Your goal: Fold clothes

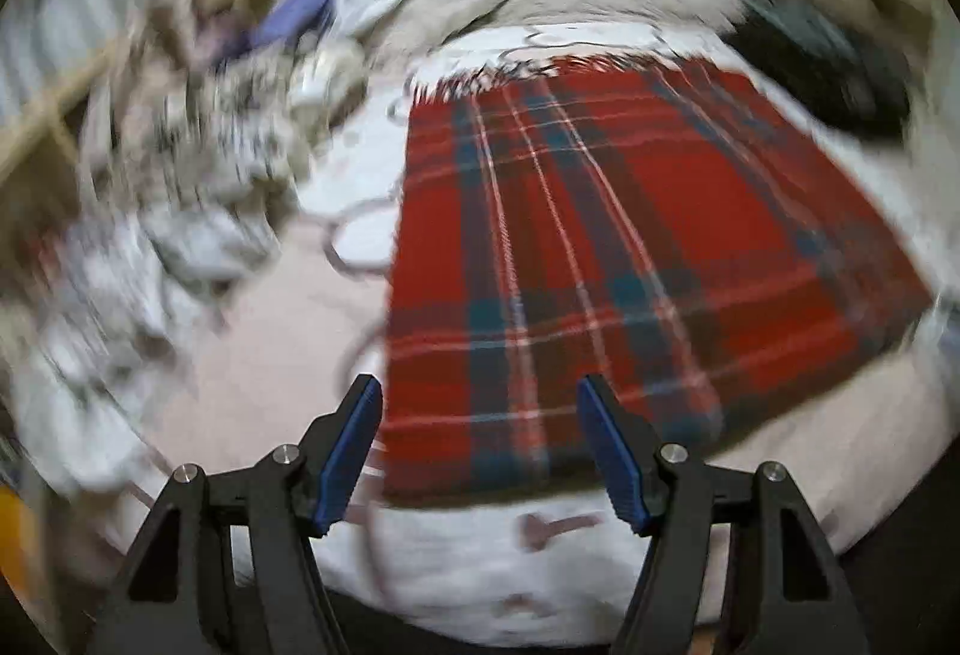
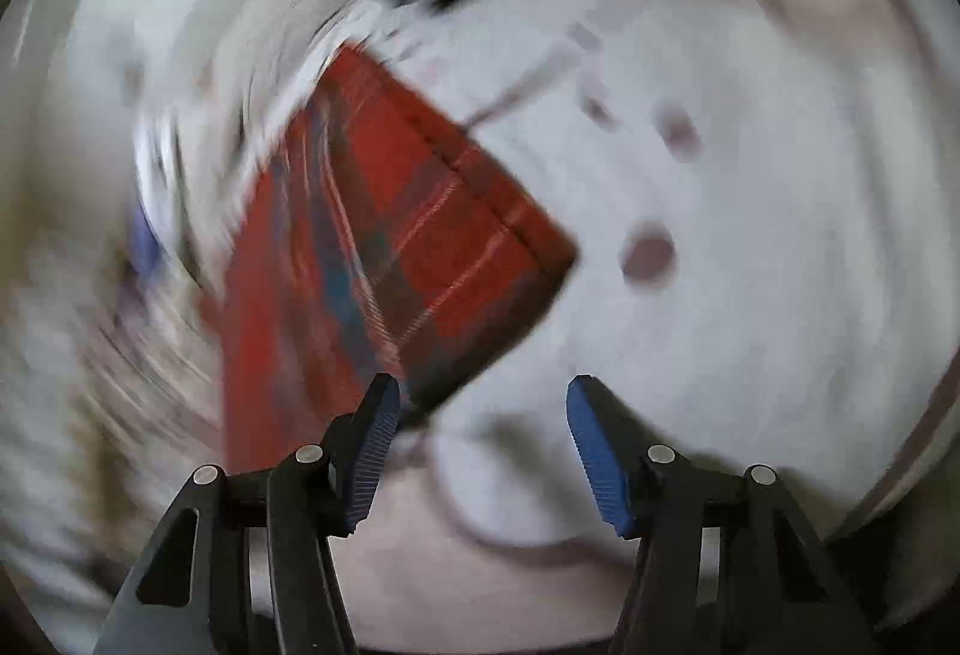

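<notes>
Two grippers: I am steering both, and each stands wide apart with nothing between its blue pads.
Left gripper (image 1: 480,445): hovering over the near edge of the red plaid garment (image 1: 600,247); the cloth shows in the gap between the fingers, ungripped.
Right gripper (image 2: 480,445): hovering over bare bedsheet (image 2: 720,265), with the garment's near corner (image 2: 420,235) just ahead and to its left, close beside the left pad (image 2: 372,451).
Garment position: lying flat on the pale, loosely patterned bedsheet (image 1: 510,565), already looking like a neat rectangle, possibly folded once; blur makes the layers hard to count.
Long axis: in the left view it runs away from me, from the near edge toward a fringed or frayed far edge.
Nearer arm: I judge the left is better placed, being squarely over the near edge; the right only reaches a corner.
Next move: likely pinching the near edge and carrying it toward the far one.
Surroundings: a heap of unfolded clothes (image 1: 198,163) lies left of the garment, and a dark item (image 1: 828,73) sits beyond its far right corner.
</notes>
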Tool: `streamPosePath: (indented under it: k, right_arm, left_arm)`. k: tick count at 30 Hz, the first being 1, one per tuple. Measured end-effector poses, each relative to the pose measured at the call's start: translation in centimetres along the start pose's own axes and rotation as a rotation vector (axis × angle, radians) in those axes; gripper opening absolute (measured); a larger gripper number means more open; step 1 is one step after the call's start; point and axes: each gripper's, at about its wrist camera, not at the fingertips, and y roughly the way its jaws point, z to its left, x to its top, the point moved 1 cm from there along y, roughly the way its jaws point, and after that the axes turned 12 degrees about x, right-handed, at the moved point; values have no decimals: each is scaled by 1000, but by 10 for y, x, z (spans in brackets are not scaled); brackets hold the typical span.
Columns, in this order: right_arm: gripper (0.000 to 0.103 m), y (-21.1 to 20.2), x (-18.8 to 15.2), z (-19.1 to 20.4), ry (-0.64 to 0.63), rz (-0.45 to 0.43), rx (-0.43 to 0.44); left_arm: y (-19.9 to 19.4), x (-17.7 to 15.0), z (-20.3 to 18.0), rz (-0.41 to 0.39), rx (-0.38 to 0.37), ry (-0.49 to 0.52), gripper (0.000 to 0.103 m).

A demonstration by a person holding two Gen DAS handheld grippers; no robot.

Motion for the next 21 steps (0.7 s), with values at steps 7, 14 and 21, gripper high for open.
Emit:
streamPosePath:
  k: [7, 14, 21]
  right_arm:
    - [60, 37, -56, 77, -1051, 184, -441]
    - [70, 43, -85, 74, -1325, 187, -594]
    - [81, 48, -80, 67, -1317, 137, -643]
  left_arm:
    - [-11, -37, -4, -158, 120, 473, 67]
    - [14, -87, -39, -291, 280, 915, 67]
    - [44, -101, -64, -378, 342, 1092, 67]
